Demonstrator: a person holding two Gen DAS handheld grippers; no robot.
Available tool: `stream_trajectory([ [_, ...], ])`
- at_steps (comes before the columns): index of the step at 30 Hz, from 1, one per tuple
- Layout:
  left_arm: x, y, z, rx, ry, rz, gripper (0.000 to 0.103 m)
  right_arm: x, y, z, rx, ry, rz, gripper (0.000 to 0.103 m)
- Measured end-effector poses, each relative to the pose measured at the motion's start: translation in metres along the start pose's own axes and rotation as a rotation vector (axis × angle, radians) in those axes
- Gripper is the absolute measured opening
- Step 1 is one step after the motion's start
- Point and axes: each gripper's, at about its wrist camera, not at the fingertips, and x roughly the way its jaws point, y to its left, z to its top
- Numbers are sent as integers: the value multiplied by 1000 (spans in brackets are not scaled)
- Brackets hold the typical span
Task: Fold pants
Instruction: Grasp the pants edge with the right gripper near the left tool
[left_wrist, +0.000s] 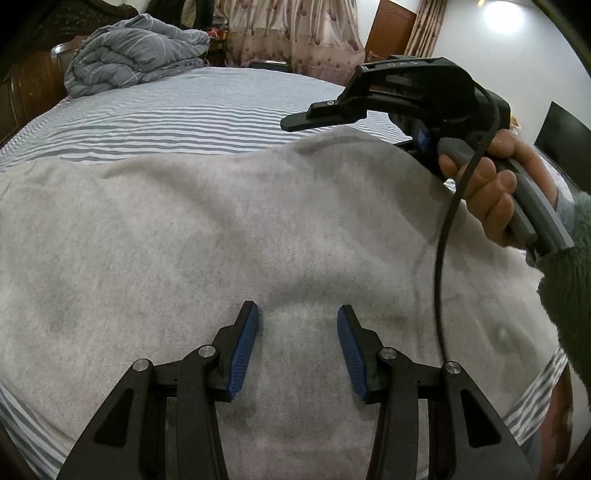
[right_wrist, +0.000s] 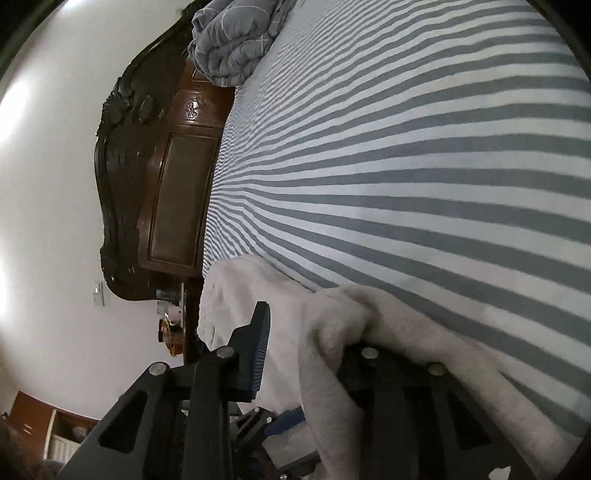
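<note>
Striped bed (left_wrist: 184, 122) bears my pants (left_wrist: 221, 229). Left gripper (left_wrist: 297, 347) hovers released above them. Right gripper (right_wrist: 306, 354) has cloth draped over one finger to start the fold; grip unclear.

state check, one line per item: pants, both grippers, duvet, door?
pants: spread flat on the bed, far edge lifted over the right gripper's finger
left gripper: open, empty, above the pants
right gripper: fabric between its fingers, grip unclear
duvet: bunched at the headboard
door: closed
</note>
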Motion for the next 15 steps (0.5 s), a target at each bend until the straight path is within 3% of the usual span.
stream_trajectory([
  [5, -1, 0, -2, -3, 2, -7, 46, -14, -6, 13, -11, 23, -99, 23],
  [8, 0, 2, -2, -3, 0, -8, 46, -21, -3, 15, -40, 29, -141, 16],
  [15, 1, 7, 1, -2, 0, -9, 46, -28, 2, 19, -83, 51, -222, 15],
])
